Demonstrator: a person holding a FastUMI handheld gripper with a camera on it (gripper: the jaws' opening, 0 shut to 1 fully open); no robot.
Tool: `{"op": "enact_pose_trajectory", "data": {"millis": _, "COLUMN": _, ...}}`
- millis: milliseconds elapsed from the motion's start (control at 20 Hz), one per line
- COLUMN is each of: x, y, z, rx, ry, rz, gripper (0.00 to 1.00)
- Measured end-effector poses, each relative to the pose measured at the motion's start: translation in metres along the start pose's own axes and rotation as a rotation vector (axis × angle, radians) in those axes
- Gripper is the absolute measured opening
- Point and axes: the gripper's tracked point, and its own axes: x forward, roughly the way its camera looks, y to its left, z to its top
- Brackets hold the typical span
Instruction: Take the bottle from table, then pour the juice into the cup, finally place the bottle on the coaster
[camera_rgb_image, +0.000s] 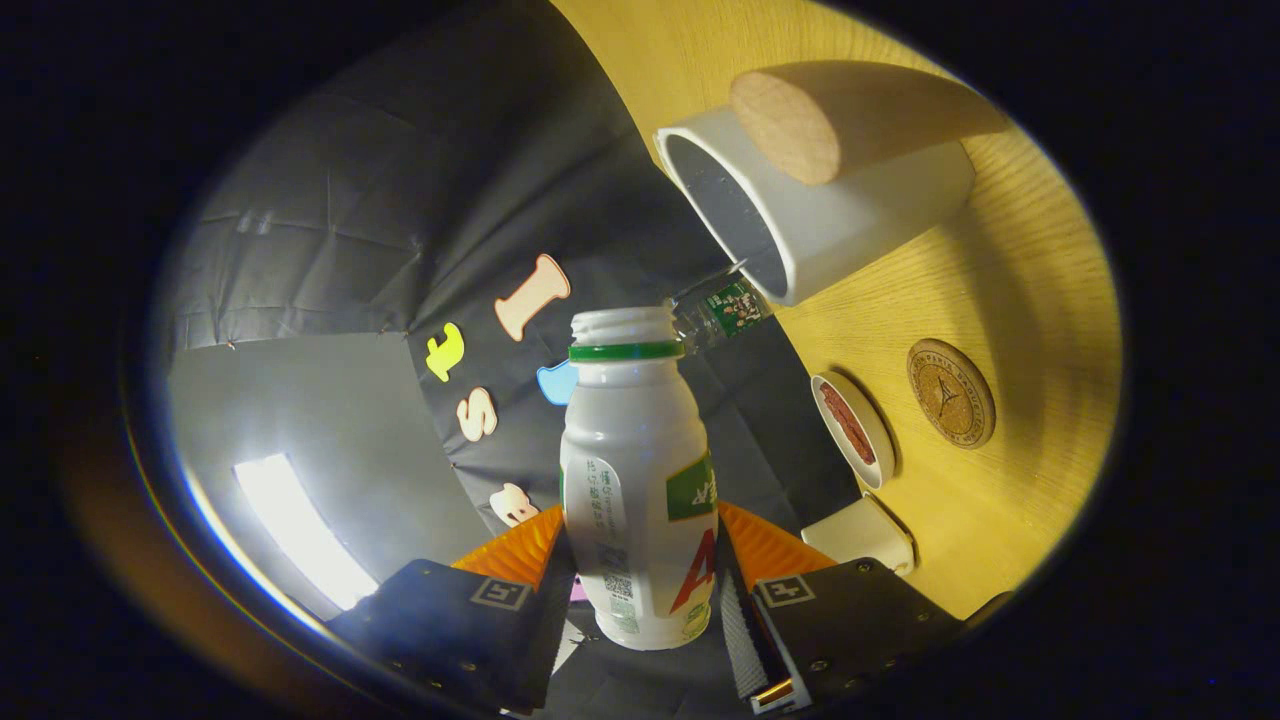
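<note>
bottle (638, 490) between fingers (770, 545), cup (815, 215) beyond

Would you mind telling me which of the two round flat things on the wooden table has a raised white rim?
The small dish nearer the gripper, which holds the bottle; the brown coaster beside it is flat and rimless.

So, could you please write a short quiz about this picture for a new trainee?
1. True or false: the gripper holds the bottle between its fingers.
2. The bottle's cap is: A) on, B) off.
3. Which round, flat thing lies on the table beyond the cup?

Key:
1. True; both fingers press on its sides.
2. B; the mouth is open, tipped toward the cup.
3. The coaster, with nothing on it.
</note>
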Motion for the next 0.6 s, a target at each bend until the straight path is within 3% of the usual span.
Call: {"op": "enact_pose_trajectory", "data": {"millis": 600, "x": -0.0011, "y": 0.0032, "z": 0.0022, "rx": 0.066, "ry": -0.019, "rz": 0.021, "gripper": 0.67}}
